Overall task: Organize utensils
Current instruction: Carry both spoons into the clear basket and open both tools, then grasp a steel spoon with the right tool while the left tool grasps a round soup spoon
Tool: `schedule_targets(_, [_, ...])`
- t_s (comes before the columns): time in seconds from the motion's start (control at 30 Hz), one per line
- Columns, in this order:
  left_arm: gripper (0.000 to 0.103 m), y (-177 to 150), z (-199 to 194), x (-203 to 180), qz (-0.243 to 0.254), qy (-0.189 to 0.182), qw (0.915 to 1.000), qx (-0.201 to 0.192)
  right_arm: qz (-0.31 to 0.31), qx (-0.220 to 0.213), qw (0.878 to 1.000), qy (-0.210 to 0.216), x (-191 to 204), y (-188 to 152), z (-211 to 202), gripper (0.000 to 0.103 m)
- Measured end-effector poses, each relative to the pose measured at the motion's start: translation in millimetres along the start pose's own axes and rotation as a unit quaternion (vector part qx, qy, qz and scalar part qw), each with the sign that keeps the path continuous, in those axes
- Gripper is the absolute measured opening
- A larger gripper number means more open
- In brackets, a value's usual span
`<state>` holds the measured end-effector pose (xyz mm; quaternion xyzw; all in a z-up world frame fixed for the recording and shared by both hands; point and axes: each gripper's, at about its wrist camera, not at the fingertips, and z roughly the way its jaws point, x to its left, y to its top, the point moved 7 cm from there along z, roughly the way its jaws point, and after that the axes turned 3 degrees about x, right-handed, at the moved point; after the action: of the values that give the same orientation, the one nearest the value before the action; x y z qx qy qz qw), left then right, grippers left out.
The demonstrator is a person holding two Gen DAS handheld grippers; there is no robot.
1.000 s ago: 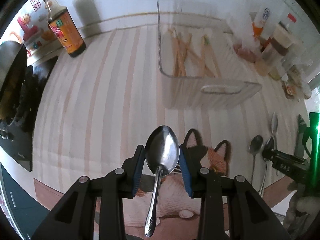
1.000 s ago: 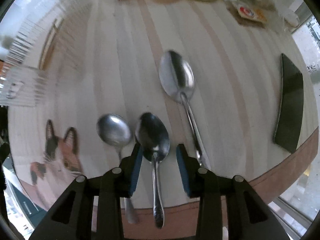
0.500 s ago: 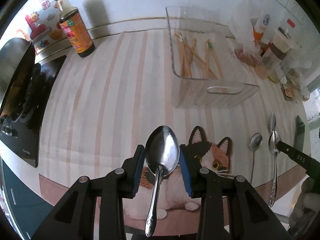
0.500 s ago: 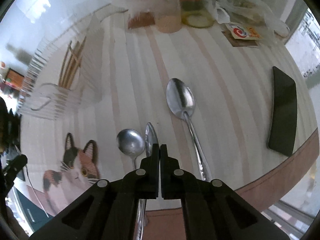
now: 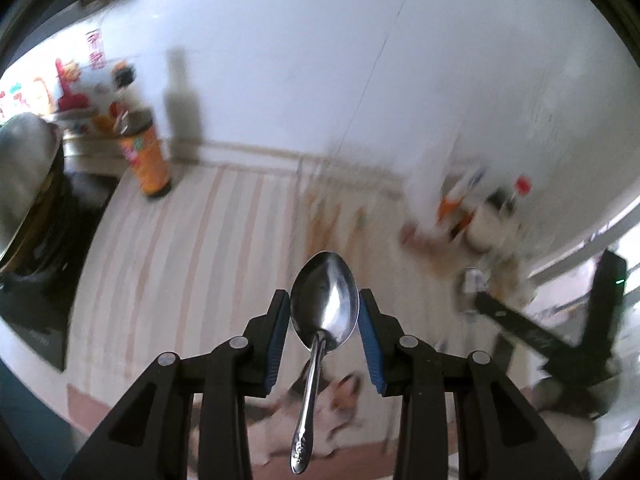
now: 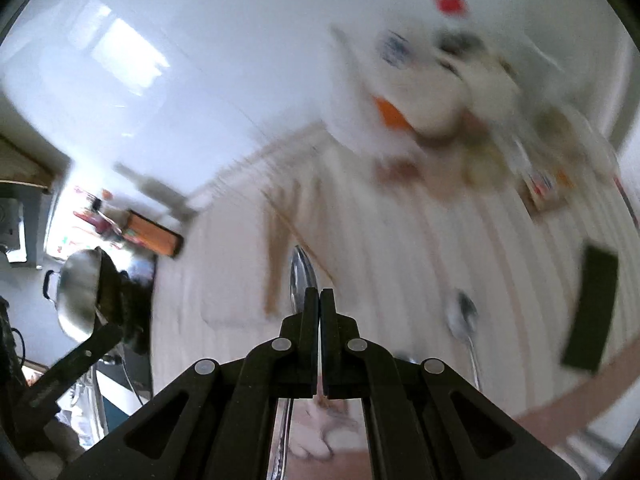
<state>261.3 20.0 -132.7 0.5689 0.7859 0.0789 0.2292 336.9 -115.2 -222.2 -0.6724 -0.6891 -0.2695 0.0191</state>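
My left gripper (image 5: 324,312) is shut on a steel spoon (image 5: 325,304), bowl held between the blue pads, handle hanging down toward the camera, lifted above the striped counter. My right gripper (image 6: 320,300) is shut on a second spoon (image 6: 303,276), seen edge-on, its bowl sticking out above the fingertips. The clear utensil bin (image 5: 336,208) with wooden chopsticks is blurred ahead of the left gripper; in the right wrist view its chopsticks (image 6: 276,264) show just left of the held spoon. One more spoon (image 6: 464,320) lies on the counter at right.
A sauce bottle (image 5: 148,160) stands at the back left beside a wok (image 5: 28,176) and black stove. Jars and bottles (image 5: 484,216) crowd the back right. A black phone (image 6: 592,312) lies at the right edge. The cat-print mat (image 5: 336,408) is below.
Both grippers have lifted and tilted up with their spoons, so the views now show more wall and are blurred. The right gripper closed on its spoon and raised it off the counter.
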Motion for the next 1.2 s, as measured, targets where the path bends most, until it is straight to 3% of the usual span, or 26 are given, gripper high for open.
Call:
schedule_targets(0.17, [0.031, 56.6, 43.4, -5.2, -0.033, -0.022, 0.9987, 0.032, -0.014, 0.019, 1.000, -0.008, 36.3, 53.2, 40.5, 0.000])
schedule_targets(0.4, [0.032, 75.6, 111.1, -3.8, -0.031, -0.005, 0.9940, 0.105, -0.019, 0.076, 0.996, -0.043, 36.4, 77.3, 99.5, 0.003])
schedule_targets(0.5, [0.033, 70.8, 114.8, -0.6, -0.027, 0.017, 0.9939, 0.105, -0.003, 0.083, 0.996, -0.045, 24.4, 74.3, 102.4, 0.021])
schedule_targets(0.57, [0.047, 68.2, 107.9, 4.4, -0.011, 0.053, 0.9950, 0.084, 0.001, 0.077, 0.996, -0.053, 13.8, 71.2, 94.0, 0.027])
schedule_targets(0.63, [0.072, 63.3, 98.7, 9.2, -0.001, 0.089, 0.9945, 0.056, -0.002, 0.063, 0.995, -0.071, -1.0, 64.9, 76.9, 0.035])
schedule_targets(0.77, [0.090, 40.8, 78.2, 14.9, 0.023, 0.161, 0.9866, -0.007, -0.002, 0.038, 0.994, -0.105, -38.3, 48.4, 41.0, 0.043])
schedule_targets(0.8, [0.103, 31.8, 76.1, 15.0, 0.026, 0.170, 0.9851, -0.014, -0.001, 0.032, 0.993, -0.110, -46.5, 45.0, 34.4, 0.048])
schedule_targets(0.83, [0.103, 22.9, 75.7, 14.6, 0.027, 0.174, 0.9842, -0.016, 0.001, 0.025, 0.993, -0.117, -58.9, 38.9, 26.1, 0.056])
schedule_targets(0.9, [0.103, -1.9, 78.9, 12.5, 0.035, 0.192, 0.9808, -0.010, 0.004, 0.022, 0.991, -0.131, -82.4, 25.6, 15.4, 0.058])
schedule_targets(1.07, [0.103, -67.7, 107.7, 3.6, 0.037, 0.197, 0.9792, 0.030, 0.005, 0.075, 0.984, -0.162, -139.9, -20.8, 22.7, 0.058])
schedule_targets(1.2, [0.103, -112.7, 147.5, -5.4, 0.056, 0.221, 0.9705, 0.080, -0.005, 0.124, 0.982, -0.144, -161.1, -52.1, 56.5, 0.058])
